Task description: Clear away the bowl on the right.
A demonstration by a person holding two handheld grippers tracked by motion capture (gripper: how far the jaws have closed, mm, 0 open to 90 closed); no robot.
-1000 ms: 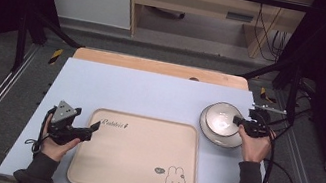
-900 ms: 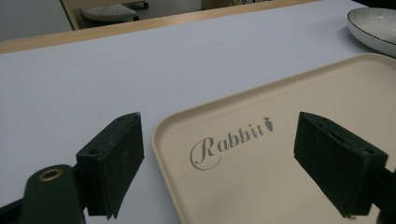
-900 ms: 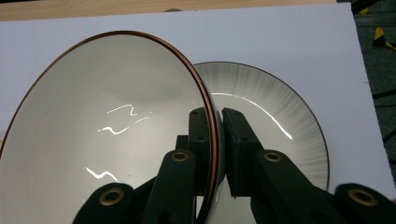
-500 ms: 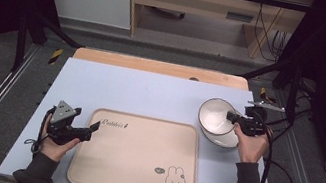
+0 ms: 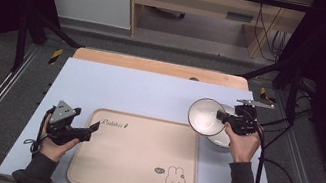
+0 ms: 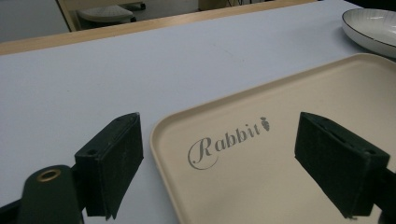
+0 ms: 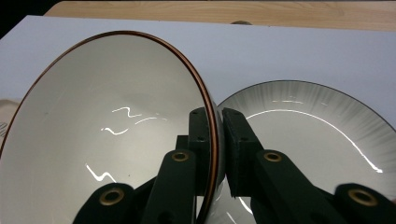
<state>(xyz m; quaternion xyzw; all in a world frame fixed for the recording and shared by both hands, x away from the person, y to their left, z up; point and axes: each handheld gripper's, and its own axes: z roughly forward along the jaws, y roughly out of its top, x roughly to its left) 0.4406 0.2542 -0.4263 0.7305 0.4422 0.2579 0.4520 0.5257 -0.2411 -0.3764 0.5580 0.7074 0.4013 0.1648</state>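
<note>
Gripping the rim of a white bowl [image 5: 206, 116], the right gripper [image 5: 222, 116] holds it tipped up on edge just off the right side of the tray [image 5: 137, 168], its hollow facing the tray. In the right gripper view the two black jaws are closed on the bowl's [image 7: 107, 126] thin brown rim, one jaw inside and one outside. Behind the bowl, farther from the tray, a pale plate [image 7: 317, 140] with a dark edge lies flat on the blue-grey table [image 5: 140, 92]. The left gripper [image 5: 92, 130] sits at the tray's left edge, its jaws spread wide apart and holding nothing. In the left gripper view those jaws straddle the tray's near corner, where the word "Rabbit" [image 6: 229, 140] is printed. A small rabbit drawing [image 5: 175, 179] marks the tray's opposite corner.
</note>
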